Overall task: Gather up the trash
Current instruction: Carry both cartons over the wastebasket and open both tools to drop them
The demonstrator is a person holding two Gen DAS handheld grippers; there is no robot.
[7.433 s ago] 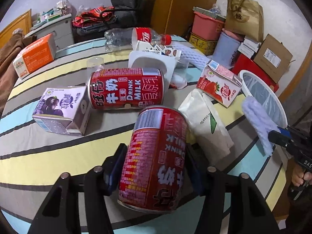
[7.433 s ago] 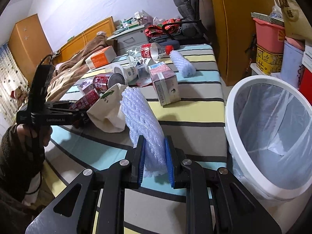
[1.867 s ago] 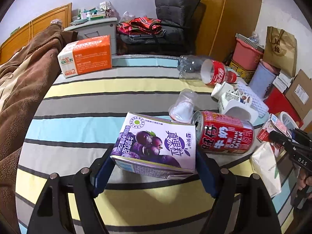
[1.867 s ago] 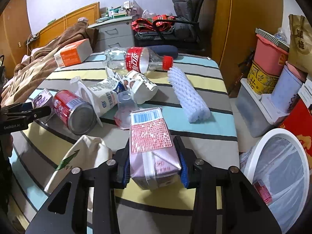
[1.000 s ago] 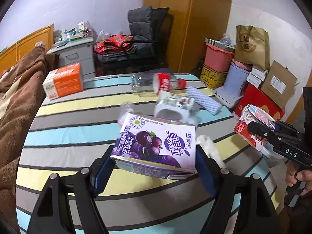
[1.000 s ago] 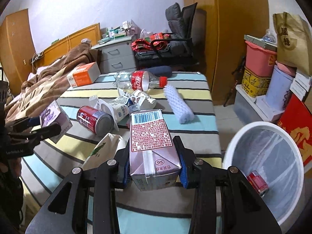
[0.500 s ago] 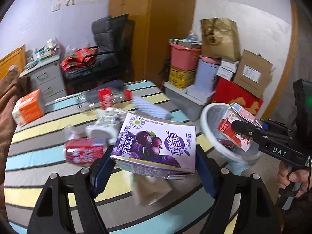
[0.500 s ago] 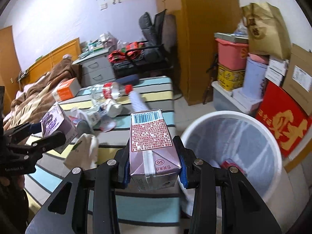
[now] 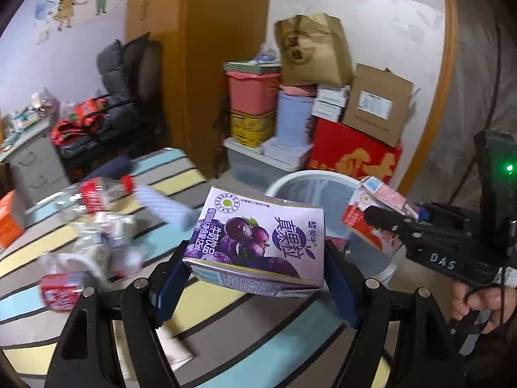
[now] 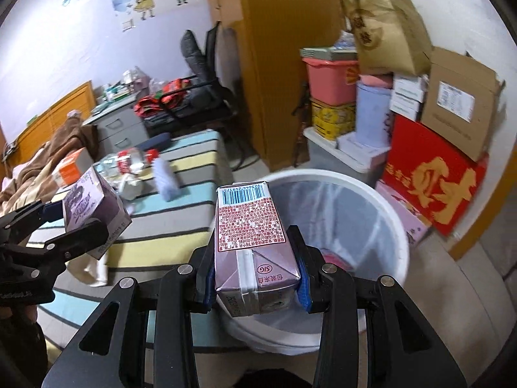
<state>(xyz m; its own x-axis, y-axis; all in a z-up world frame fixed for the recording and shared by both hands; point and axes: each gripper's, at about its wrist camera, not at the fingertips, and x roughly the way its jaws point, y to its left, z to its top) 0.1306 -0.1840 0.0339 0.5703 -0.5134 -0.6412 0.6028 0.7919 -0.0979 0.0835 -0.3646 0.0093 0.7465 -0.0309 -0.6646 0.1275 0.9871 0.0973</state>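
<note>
Clamping a purple milk carton [image 9: 258, 242] between its pads, the left gripper [image 9: 255, 278] hangs over the striped bed [image 9: 226, 317]. The right gripper [image 10: 255, 278] pinches a pink carton [image 10: 253, 245] above the white bin [image 10: 387, 226], beyond them boxes [image 10: 452, 103]

My left claw [image 9: 255, 278] grips a purple grape milk carton [image 9: 258, 242] lying on its side, held above the striped bed [image 9: 226, 320]. My right claw [image 10: 257, 278] clamps a pink strawberry carton [image 10: 252, 245], barcode up, over the white lined bin [image 10: 371, 200], where a red can [image 10: 332, 258] lies.
</note>
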